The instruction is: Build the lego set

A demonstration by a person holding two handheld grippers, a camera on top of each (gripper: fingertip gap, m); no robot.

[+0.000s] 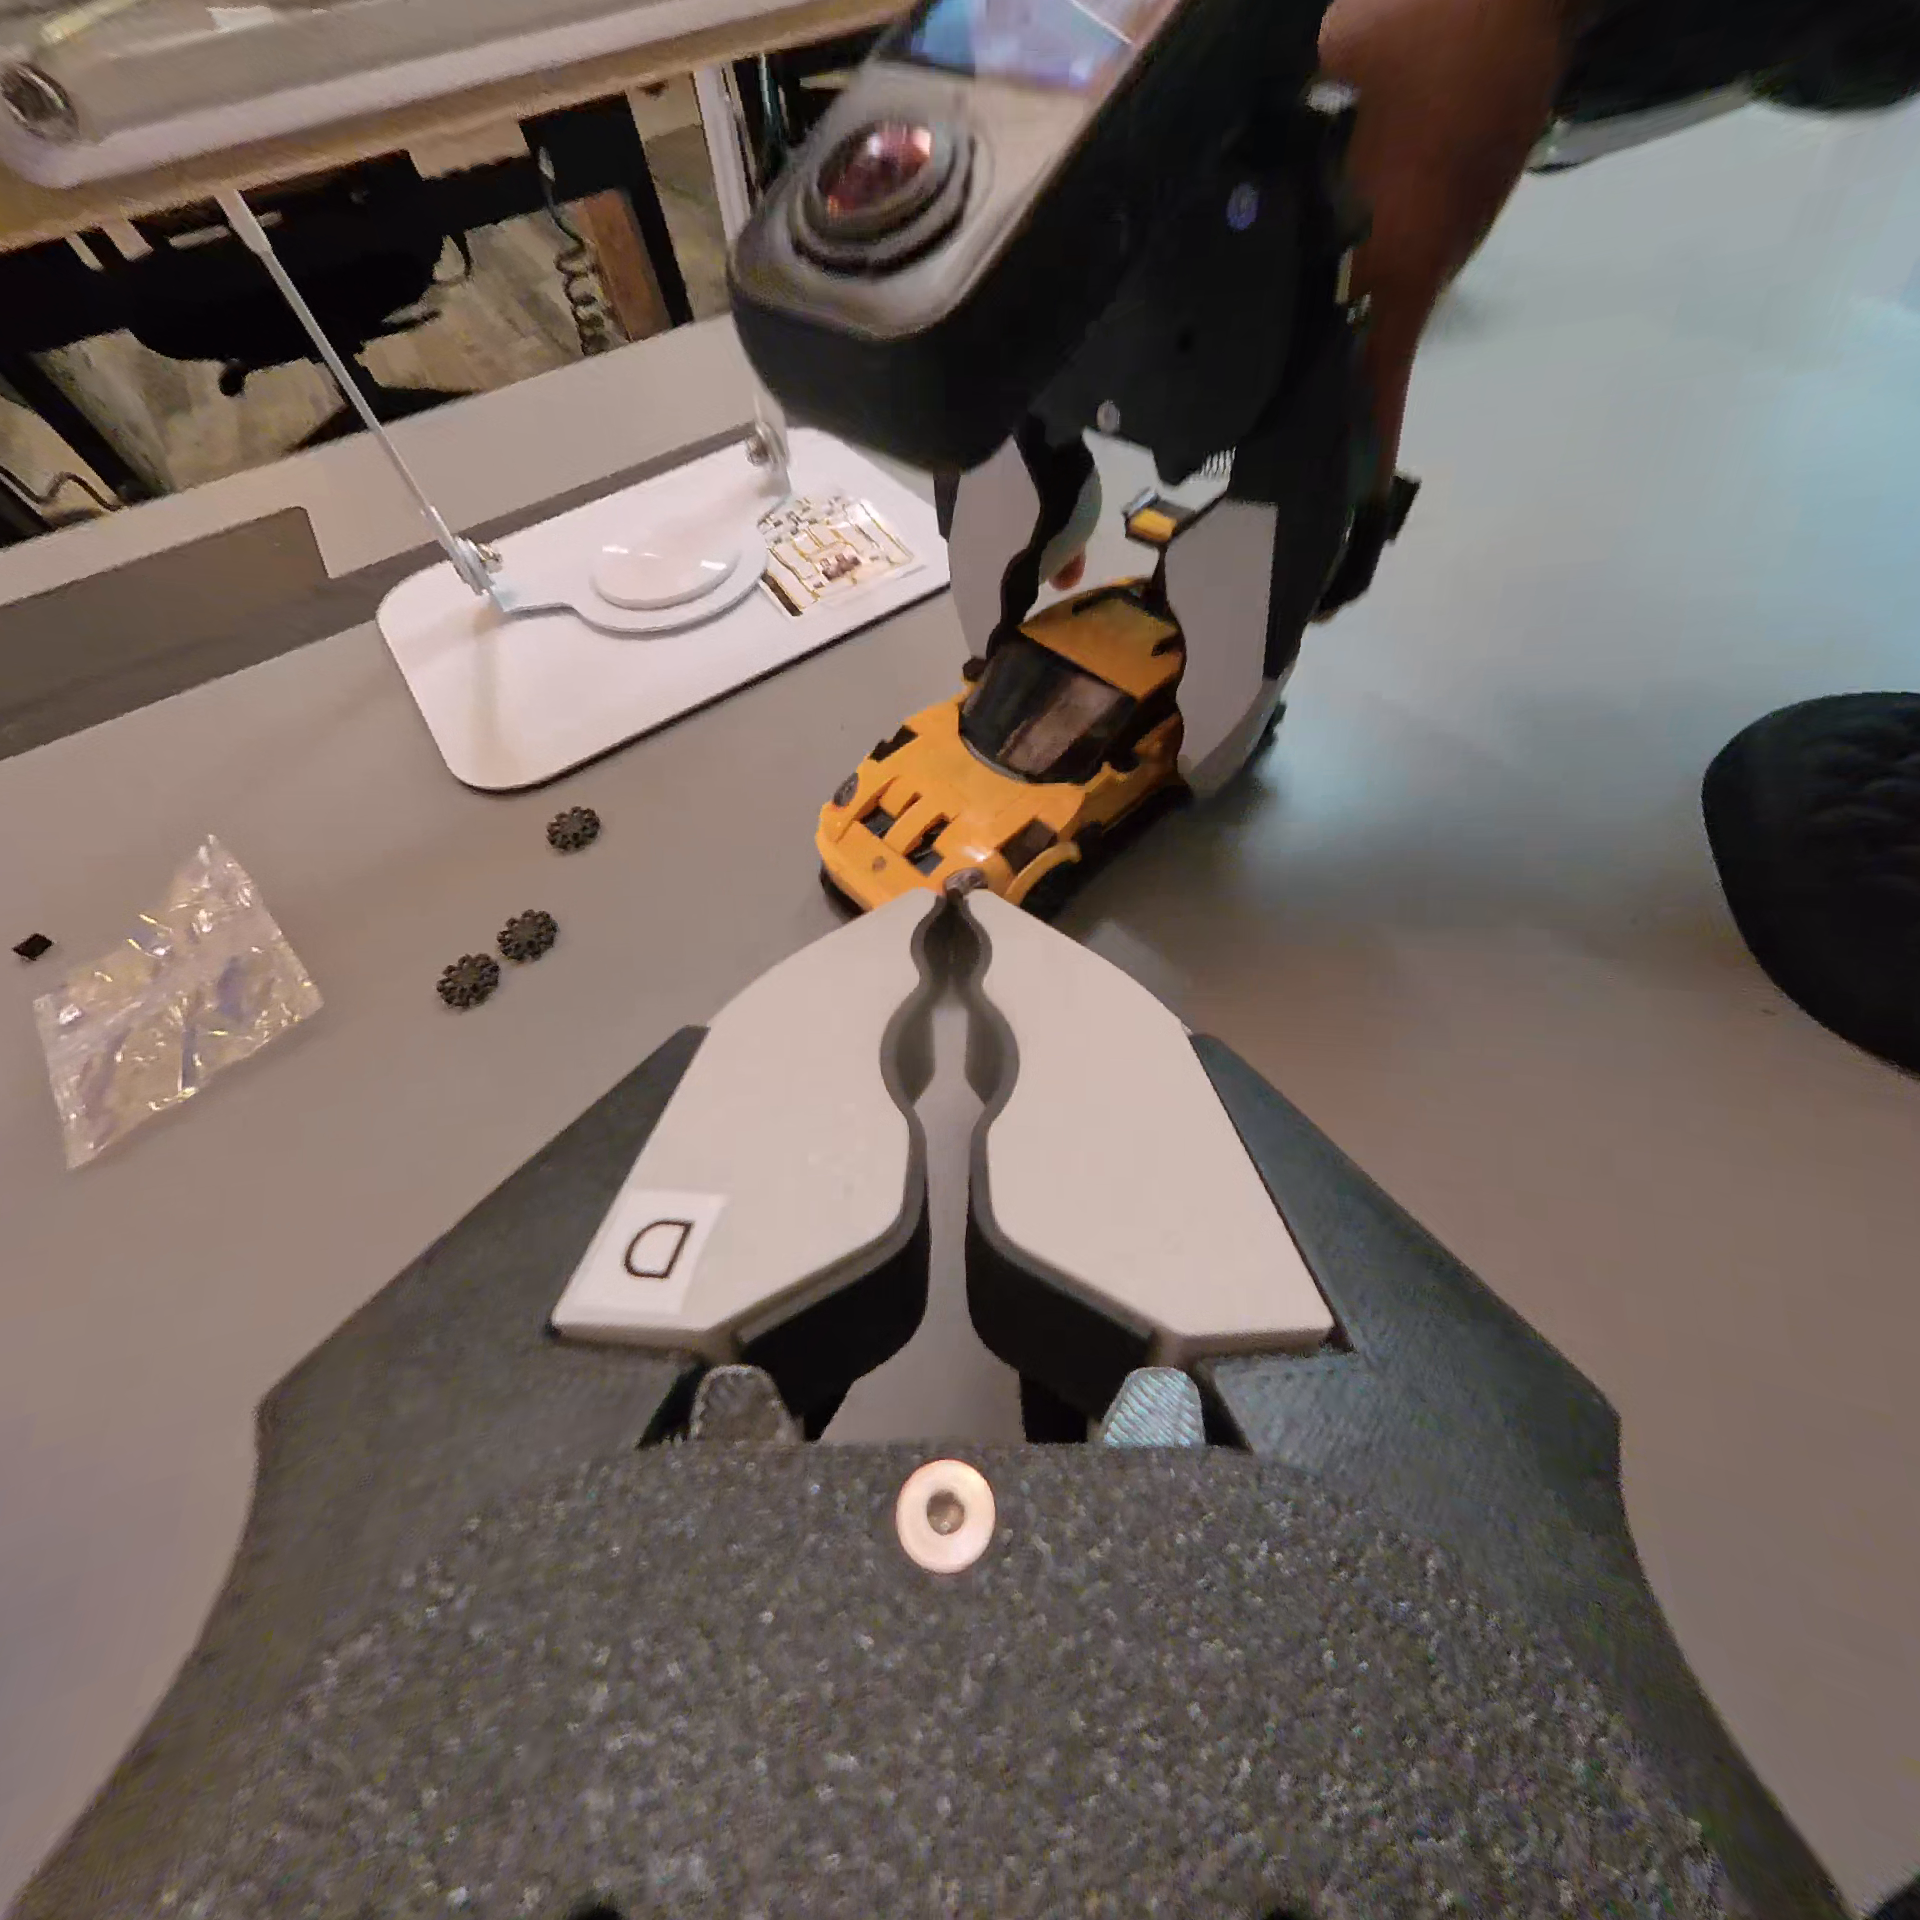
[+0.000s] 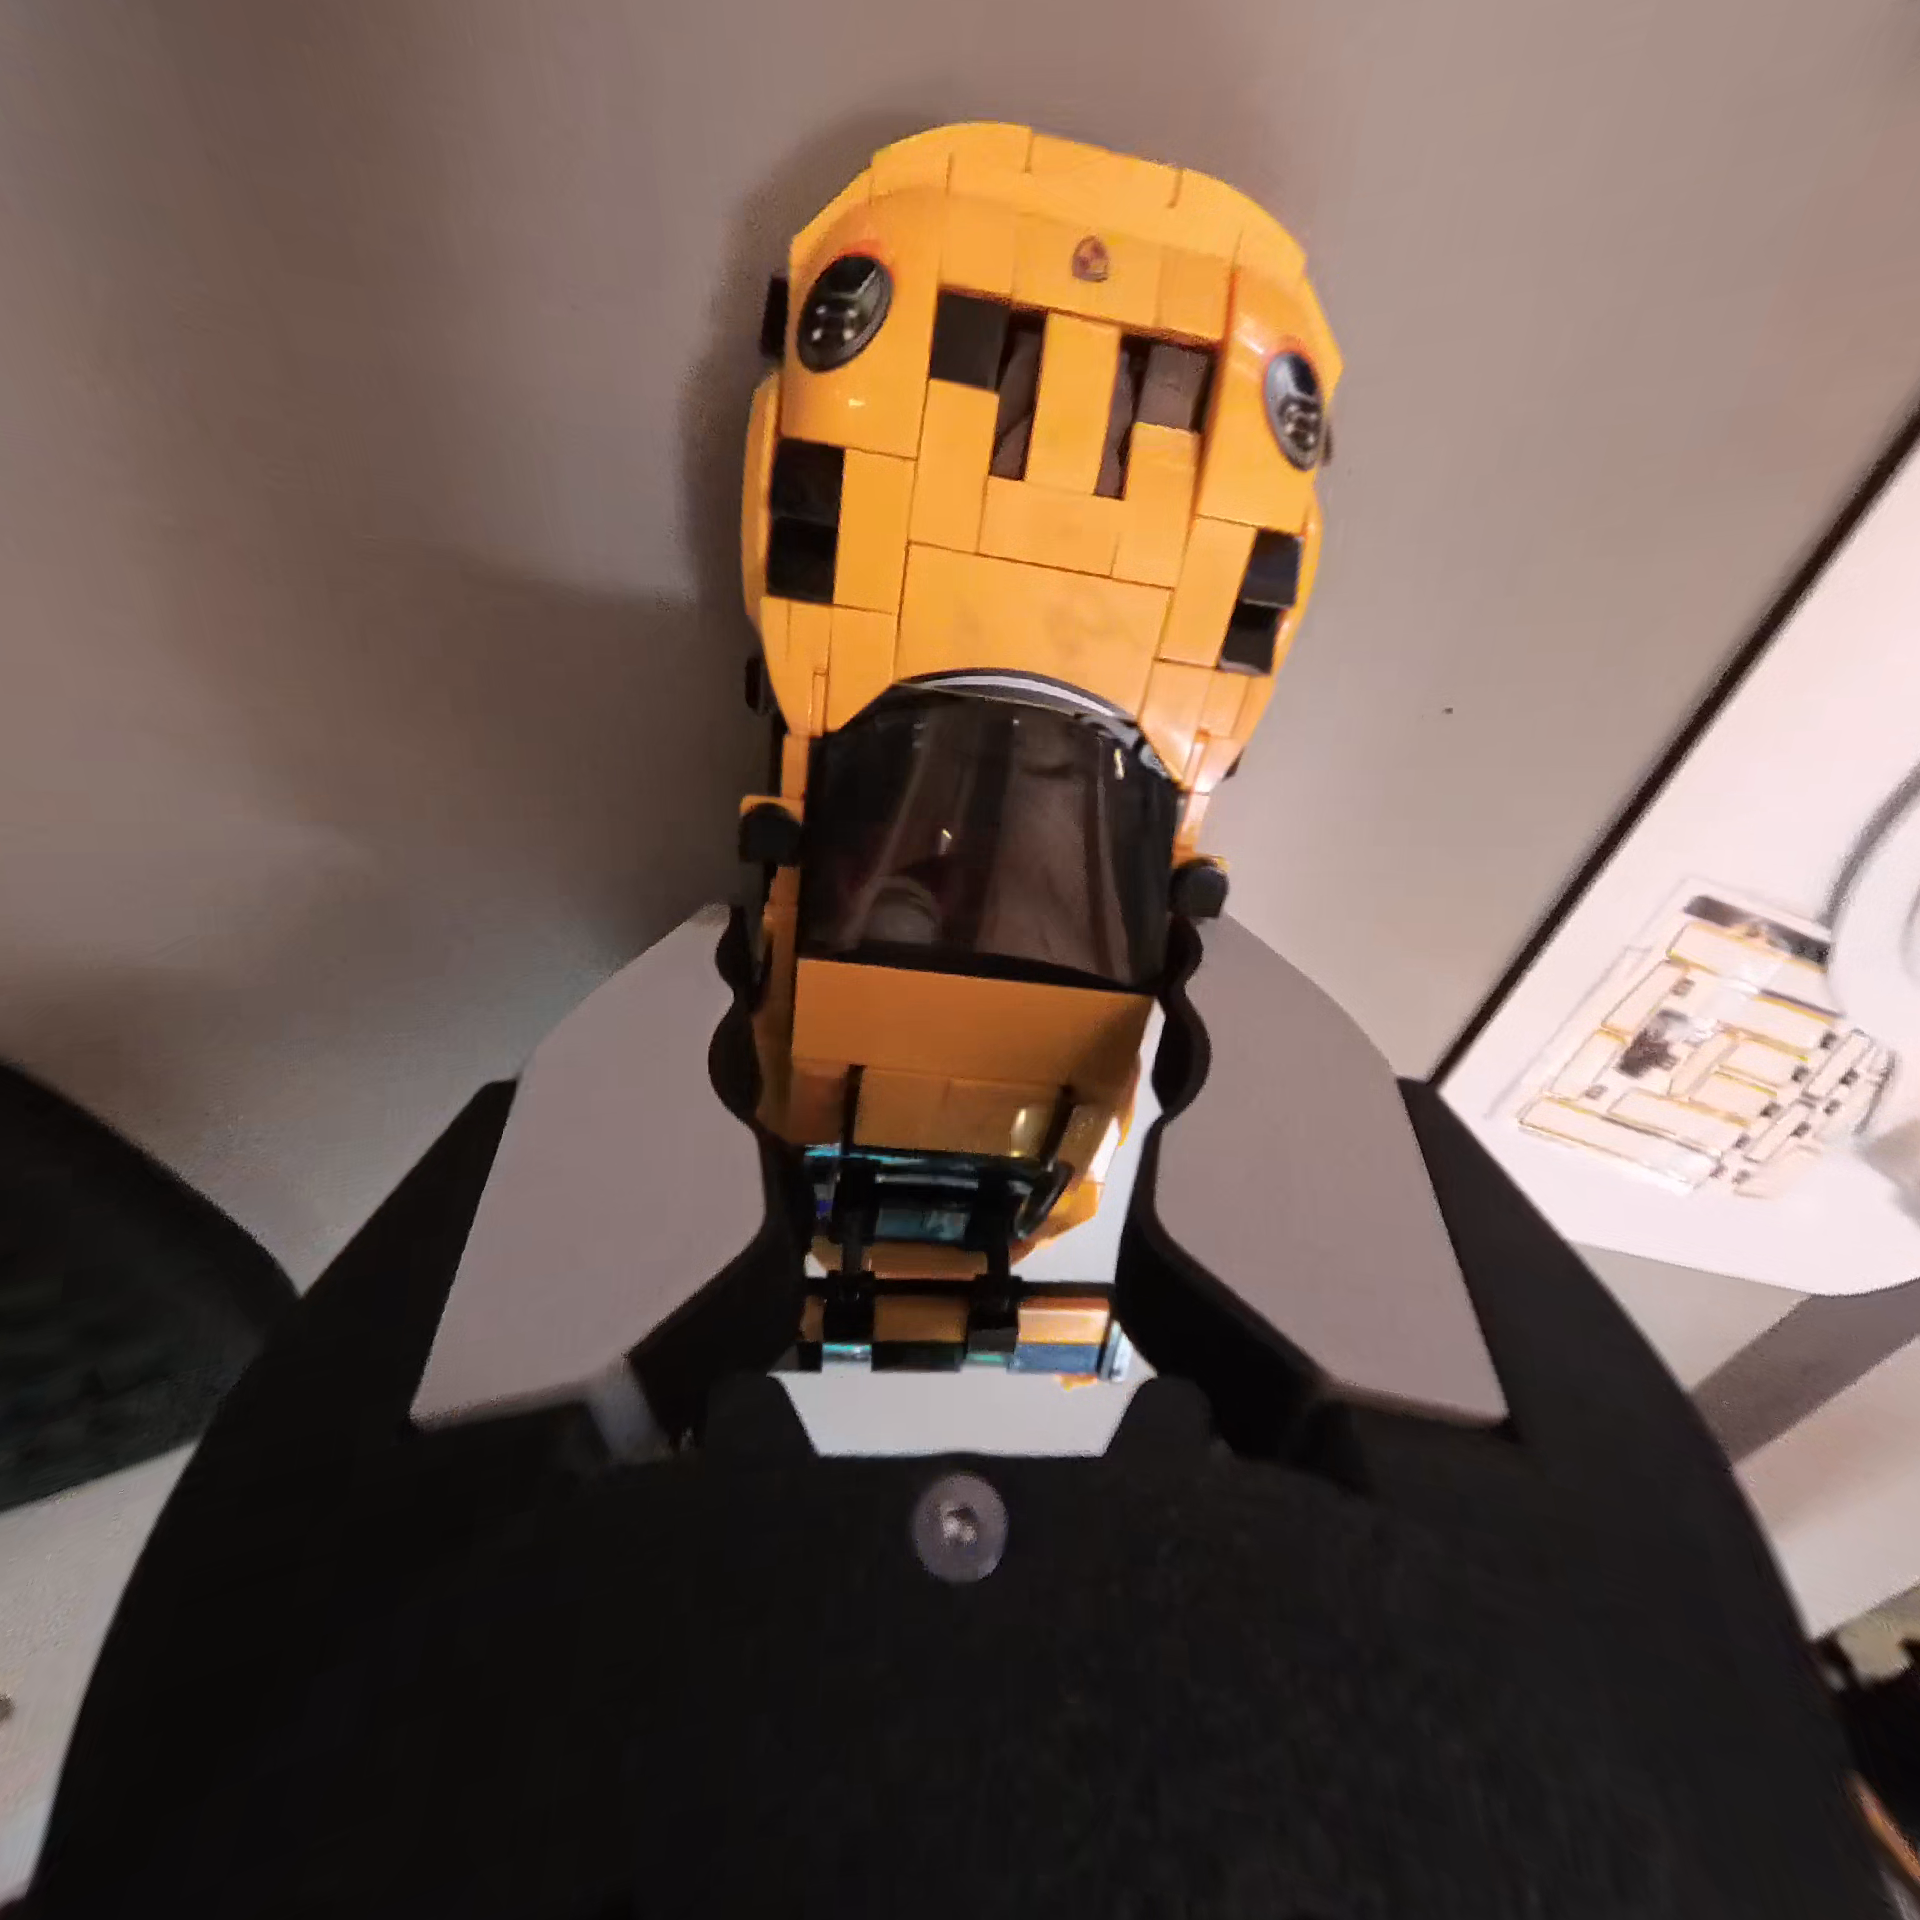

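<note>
A yellow lego car (image 1: 977, 790) with a dark windscreen stands on the grey table (image 1: 1351, 1039). My right gripper (image 1: 1091, 707) comes down from above and is shut on the car's cabin from the rear. In the right wrist view the car (image 2: 1039, 499) points away from me, and the gripper (image 2: 961, 925) clamps both of its sides. My left gripper (image 1: 954, 906) is shut, with a small grey piece (image 1: 962, 885) pinched at its tips. The tips are just in front of the car's nose.
Three black toothed wheel discs (image 1: 527, 935) lie left of the car. A clear plastic bag (image 1: 171, 997) and a tiny black piece (image 1: 31, 945) lie farther left. A white lamp base (image 1: 623, 644) holds a sticker sheet (image 1: 836, 556). A black chair (image 1: 1829, 873) is at the right. The gap from one gripper's tips to the other's is roughly 15 cm.
</note>
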